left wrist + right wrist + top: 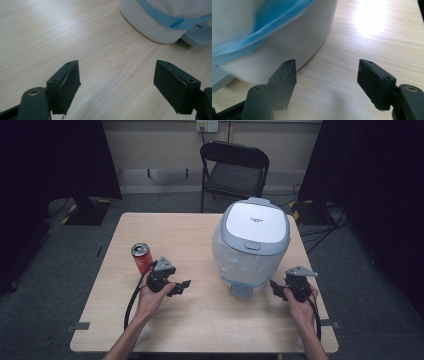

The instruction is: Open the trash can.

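Dark curtains flank a pale wooden table [200,320] standing on grey carpet, with a black folding chair [234,167] pushed back beyond its far edge. On the right half of the tabletop sits a white, rounded plastic pedal bin [251,247] with a grey-framed white lid, a translucent liner inside and a blue band around its lower body; its grey foot pedal [241,290] pokes out toward the person. Judged by its look, the bin is light, stiff and smooth-walled, likely slippery for narrow jaws, so the pedal, the lid's front tab or the rim seem better holds than the curved wall. A red drinks can [142,257] stands upright near the left edge, thin-walled and easy to dent or tip. The left gripper [181,287] rests just beside the can, its jaws spread wide over bare wood and holding nothing. The right gripper [278,291] sits close to the bin's lower right side, jaws likewise parted and empty. Open room lies between the can and the bin and along the near edge; the bin's right side is close to the table's right edge.
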### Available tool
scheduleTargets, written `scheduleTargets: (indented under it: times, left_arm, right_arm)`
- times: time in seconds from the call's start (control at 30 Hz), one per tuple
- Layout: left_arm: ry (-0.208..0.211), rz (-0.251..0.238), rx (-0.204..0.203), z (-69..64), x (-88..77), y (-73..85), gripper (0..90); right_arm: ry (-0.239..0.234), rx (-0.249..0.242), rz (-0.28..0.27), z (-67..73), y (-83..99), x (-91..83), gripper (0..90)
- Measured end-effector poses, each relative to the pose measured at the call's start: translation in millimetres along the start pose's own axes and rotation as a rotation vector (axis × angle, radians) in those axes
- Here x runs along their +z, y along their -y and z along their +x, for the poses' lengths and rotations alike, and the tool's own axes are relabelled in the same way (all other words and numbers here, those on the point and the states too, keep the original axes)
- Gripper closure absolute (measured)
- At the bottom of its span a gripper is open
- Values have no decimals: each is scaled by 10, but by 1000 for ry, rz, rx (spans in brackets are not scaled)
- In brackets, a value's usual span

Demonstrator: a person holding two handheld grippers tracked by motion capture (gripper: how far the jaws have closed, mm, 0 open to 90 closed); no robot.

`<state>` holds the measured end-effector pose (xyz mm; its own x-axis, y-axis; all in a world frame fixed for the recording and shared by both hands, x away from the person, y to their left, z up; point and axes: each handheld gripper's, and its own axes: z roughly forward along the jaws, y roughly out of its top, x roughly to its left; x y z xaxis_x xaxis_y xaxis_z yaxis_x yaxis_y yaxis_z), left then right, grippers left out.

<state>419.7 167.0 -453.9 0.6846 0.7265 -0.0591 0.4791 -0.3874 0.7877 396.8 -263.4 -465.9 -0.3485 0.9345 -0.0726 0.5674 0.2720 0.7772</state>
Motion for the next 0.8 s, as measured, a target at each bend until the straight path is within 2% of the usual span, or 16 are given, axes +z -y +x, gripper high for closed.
scheduleTargets:
  times: [0.03, 0.07, 0.1, 0.17, 0.2, 0.3, 0.37, 0.5, 0.57, 0.6, 0.7, 0.73, 0.8]
  left_arm:
    - [-12, 21, 30, -7, 41, -52, 207]
    - [-12, 21, 30, -7, 41, -52, 207]
    - [-8, 20, 30, -17, 90, -107, 207]
    - [3, 8, 28, 10, 186, -224, 207]
    - [8, -9, -1, 23, 220, -262, 207]
    - [18, -31, -30, 77, 292, -375, 207]
    - [19, -36, -3, 89, 343, -453, 208]
    - [12, -25, 5, 138, 465, -599, 218]
    - [6, -40, -2, 157, 499, -661, 219]
    - [19, -49, -17, 172, 510, -687, 219]
    - [1, -55, -8, 206, 522, -757, 219]
    - [-3, -63, -11, 213, 532, -769, 219]
    - [-2, -48, -17, 230, 558, -791, 219]
  right_arm:
    - [10, -18, -5, -8, -21, 17, 309]
    - [10, -18, -5, -8, -21, 17, 309]
    - [44, -63, -7, -19, -66, 63, 311]
    - [48, -44, -8, -50, -88, 94, 325]
    - [63, -33, -2, -71, -95, 112, 325]
    - [80, -5, 10, -118, -112, 153, 324]
    - [79, 14, -5, -148, -138, 179, 321]
    - [76, 6, -32, -194, -218, 260, 329]
    - [63, 16, -45, -217, -275, 283, 329]
    - [71, 20, -66, -221, -302, 290, 336]
    - [95, 32, -77, -236, -380, 348, 374]
    - [101, 30, -89, -241, -395, 377, 416]
    - [86, 58, -106, -260, -404, 427, 447]
